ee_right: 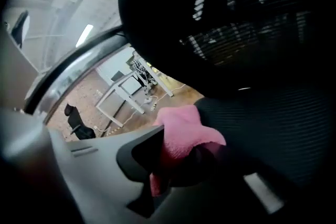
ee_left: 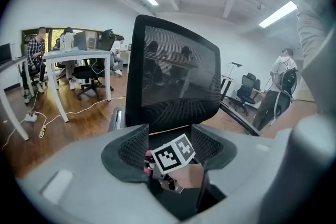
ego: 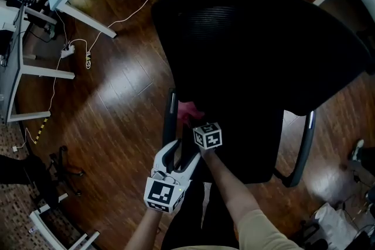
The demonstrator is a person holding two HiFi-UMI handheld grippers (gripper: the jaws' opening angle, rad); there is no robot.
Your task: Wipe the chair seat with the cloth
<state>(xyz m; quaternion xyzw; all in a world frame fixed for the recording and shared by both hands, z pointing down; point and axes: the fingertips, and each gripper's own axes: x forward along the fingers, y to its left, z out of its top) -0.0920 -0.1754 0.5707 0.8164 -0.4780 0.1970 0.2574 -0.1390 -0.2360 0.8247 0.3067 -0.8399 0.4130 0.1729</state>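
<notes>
Starting with the right gripper (ego: 193, 123): in the head view it reaches over the left side of the chair seat (ego: 252, 143), just beside the armrest (ego: 171, 107) and below the edge of the chair back (ego: 258, 38), and the pink cloth (ego: 187, 112) shows at its tip. The left gripper (ego: 183, 152) hangs close behind it, nearer to the person. In the left gripper view, the left gripper (ee_left: 173, 147) has its jaws apart with nothing pressed between them. Through the gap one sees only the marker cube (ee_left: 170, 153) of the other gripper and the hand holding it, with the chair back (ee_left: 173, 81) upright behind. In the right gripper view, the jaws are closed on the cloth (ee_right: 186, 131), which is bunched between them and sticks out forward against the black mesh of the seat (ee_right: 283, 123); whether it presses fully on the mesh I cannot tell. I judge that the wiping step is in hand, at the left rear part of the seat. The next move calls for a firm hold and an even pull of the cloth across the mesh toward the other side, with the free gripper out of the way or steadying the chair, which may roll or turn.
</notes>
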